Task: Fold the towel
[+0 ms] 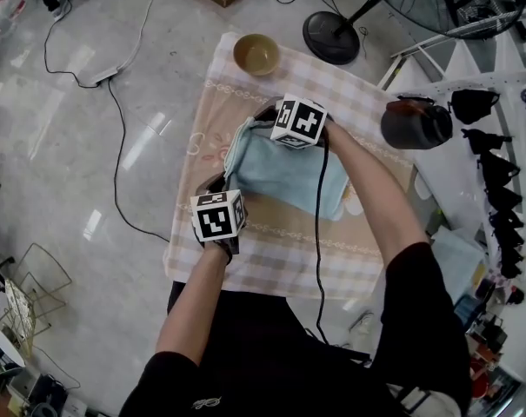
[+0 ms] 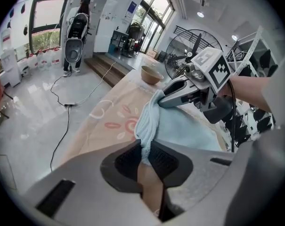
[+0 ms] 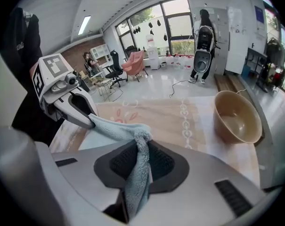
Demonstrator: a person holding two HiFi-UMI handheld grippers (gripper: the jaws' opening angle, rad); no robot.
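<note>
Tabletop (image 1: 271,263) is carrying a blue towel (image 1: 284,174), lying mid-cloth. Left claw (image 2: 146,152) is clamping the towel's near left corner; right claw (image 3: 141,149) is clamping the far left one. Best handling, likely: lifting both together, keeping that edge taut and level, then laying it squarely onto the opposite edge.

Light blue towel (image 1: 284,174), bunched, on checked tablecloth (image 1: 280,259)
</note>
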